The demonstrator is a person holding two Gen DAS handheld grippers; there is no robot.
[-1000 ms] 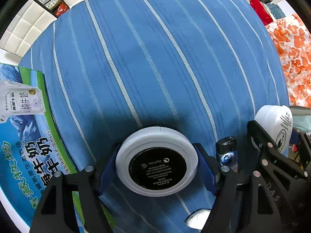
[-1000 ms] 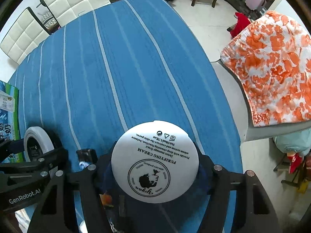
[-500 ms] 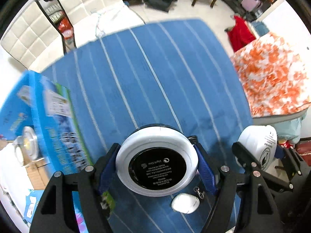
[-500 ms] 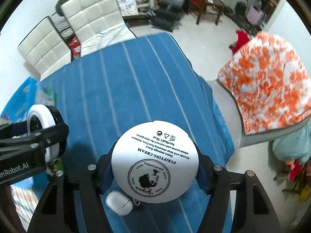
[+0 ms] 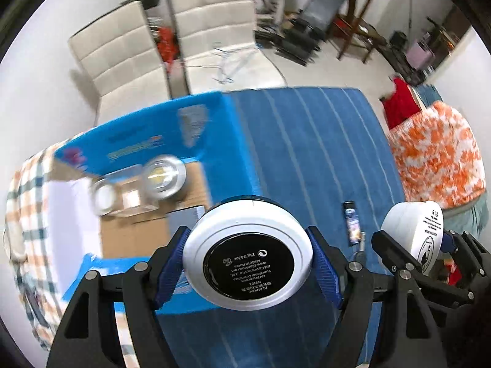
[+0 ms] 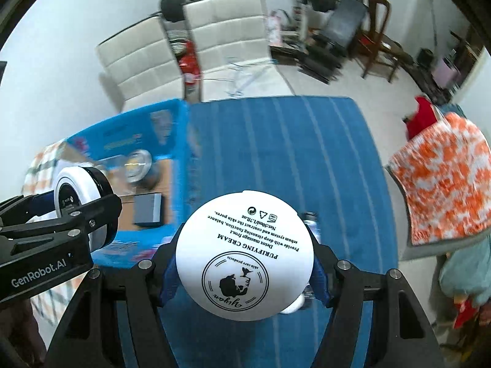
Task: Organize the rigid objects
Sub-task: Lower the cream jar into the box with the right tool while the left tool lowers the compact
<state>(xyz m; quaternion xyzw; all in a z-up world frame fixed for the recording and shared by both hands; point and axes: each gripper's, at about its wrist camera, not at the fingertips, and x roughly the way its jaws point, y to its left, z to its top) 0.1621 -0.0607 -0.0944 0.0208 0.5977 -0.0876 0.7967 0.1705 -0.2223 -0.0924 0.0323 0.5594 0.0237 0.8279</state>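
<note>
Both tools have risen well above the blue striped tabletop (image 5: 307,153), opening the view to white chairs (image 6: 221,49), gym gear and an orange-patterned cloth (image 6: 445,178). Left tool (image 5: 248,256) is clamped on a white-rimmed black jar (image 5: 248,256) over the open blue carton (image 5: 147,141), which holds other jars. Right tool (image 6: 244,260) is clamped on a white cream jar (image 6: 244,260) above the tabletop.

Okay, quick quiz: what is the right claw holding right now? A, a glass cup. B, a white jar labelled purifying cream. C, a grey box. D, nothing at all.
B: the right claw is shut on the white purifying cream jar, its printed label facing the right wrist camera.
</note>
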